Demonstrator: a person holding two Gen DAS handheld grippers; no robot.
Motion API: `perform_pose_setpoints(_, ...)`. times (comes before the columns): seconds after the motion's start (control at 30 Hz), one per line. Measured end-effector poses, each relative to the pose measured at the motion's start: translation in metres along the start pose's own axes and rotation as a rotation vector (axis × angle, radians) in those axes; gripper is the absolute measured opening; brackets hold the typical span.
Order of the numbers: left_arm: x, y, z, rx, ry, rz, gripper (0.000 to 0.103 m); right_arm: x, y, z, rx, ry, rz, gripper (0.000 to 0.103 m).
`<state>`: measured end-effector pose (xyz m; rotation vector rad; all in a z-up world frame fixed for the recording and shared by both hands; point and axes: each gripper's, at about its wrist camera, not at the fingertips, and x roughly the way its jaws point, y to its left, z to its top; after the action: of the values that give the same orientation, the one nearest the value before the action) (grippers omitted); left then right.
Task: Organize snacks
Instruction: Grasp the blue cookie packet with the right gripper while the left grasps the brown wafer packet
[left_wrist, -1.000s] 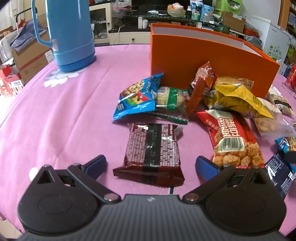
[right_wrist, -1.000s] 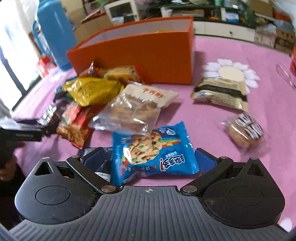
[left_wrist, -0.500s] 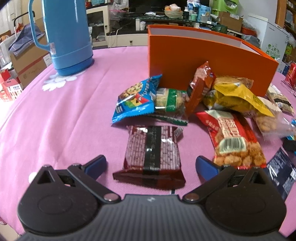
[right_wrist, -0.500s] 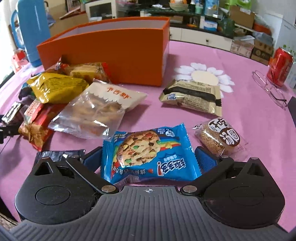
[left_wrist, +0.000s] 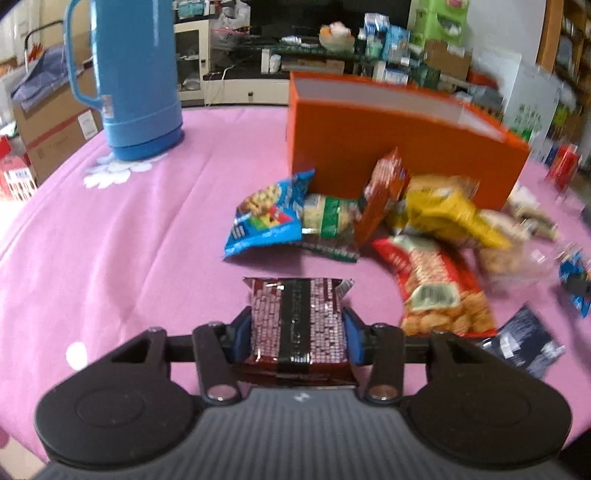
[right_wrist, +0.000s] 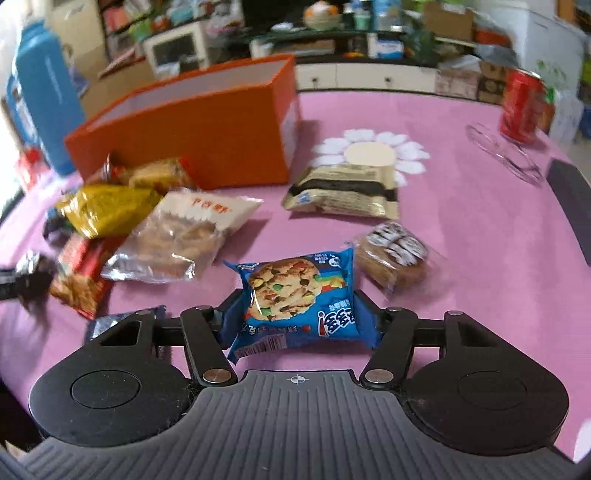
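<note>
Left wrist view: the left tongs (left_wrist: 297, 334) have just closed, pinching the dark red wafer packet (left_wrist: 297, 325) at lower centre. Right wrist view: the right tongs (right_wrist: 297, 317) have just narrowed, squeezing the blue cookie packet (right_wrist: 295, 299) at centre above the pink tabletop (right_wrist: 461, 229)

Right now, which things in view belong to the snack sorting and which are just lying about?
Job:
- brown wafer pack, held in left gripper
- blue cookie pack, held in right gripper
- orange box
- loose snack pile

Lying about:
- blue thermos
- red can
- glasses
</note>
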<state>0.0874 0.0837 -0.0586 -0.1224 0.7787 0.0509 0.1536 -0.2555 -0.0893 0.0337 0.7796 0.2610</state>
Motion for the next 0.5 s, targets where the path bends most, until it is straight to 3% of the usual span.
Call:
perform_pose_setpoints(0.2, -0.027, -0.009, 0.045, -0.004, -0.104, -0.076, 0.047, -0.052, 0.018, 0.011, -0.003, -0.120, 0.062, 0.031)
perform_pose_setpoints(0.33, -0.018, -0.030, 0.100, 0.060, -0.189, -0.068, 0.047, -0.055, 0.034, 0.066, -0.049, -0.228, 0.092, 0.031)
perform_pose_setpoints(0.5, 0.026, -0.049, 0.164, 0.071, -0.218, -0.083, 0.047, -0.014, 0.050, 0.142, -0.104, -0.292, 0.094, 0.032)
